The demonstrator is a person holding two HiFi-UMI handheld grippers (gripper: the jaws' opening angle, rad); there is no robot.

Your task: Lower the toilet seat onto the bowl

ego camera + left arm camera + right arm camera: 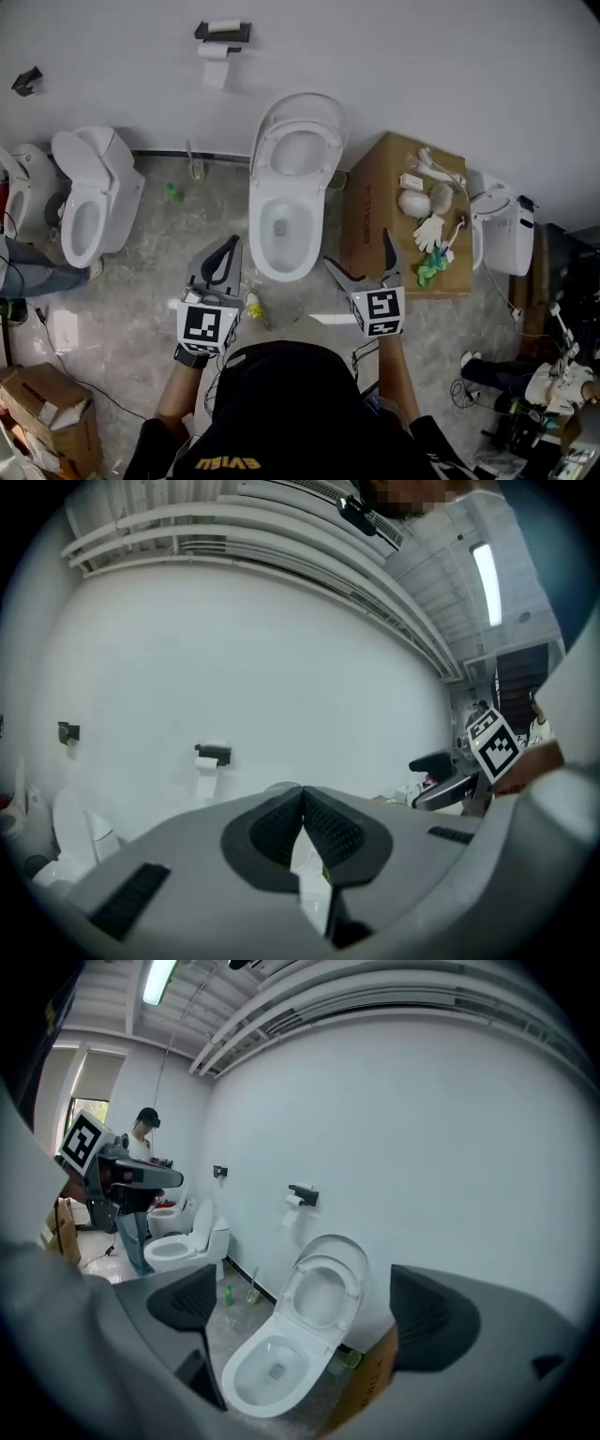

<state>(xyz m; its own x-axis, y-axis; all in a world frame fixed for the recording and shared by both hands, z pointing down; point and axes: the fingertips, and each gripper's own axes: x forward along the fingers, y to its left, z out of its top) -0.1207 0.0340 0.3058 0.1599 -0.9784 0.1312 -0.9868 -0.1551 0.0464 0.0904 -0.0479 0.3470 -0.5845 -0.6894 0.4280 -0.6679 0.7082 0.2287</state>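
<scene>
Left gripper (228,246): jaws pressed together, with nothing clamped; held over the floor just left of the bowl.
Right gripper (358,251): jaws wide apart and empty; held between the bowl and the cardboard box.
Toilet seat (298,124): raised, leaning back against the open lid (300,99) at the wall; neither gripper touches it.
Bowl (258,234): open and uncovered, directly ahead between the two grippers.
Cardboard box (375,206): beside the bowl on the right, with a white glove (429,231) and other small items on top.
Second toilet (89,197): well apart on the left, lid up.
Toilet-paper holder (222,33): on the wall above and left of the toilet.
Head view only: both grippers and the box top together.
Right gripper view only: seat and bowl framed between its jaws; a person (141,1147) standing at far left.
Left gripper view only: aimed high at the wall and the ceiling light (487,569); the jaws hide almost all of the toilet.
</scene>
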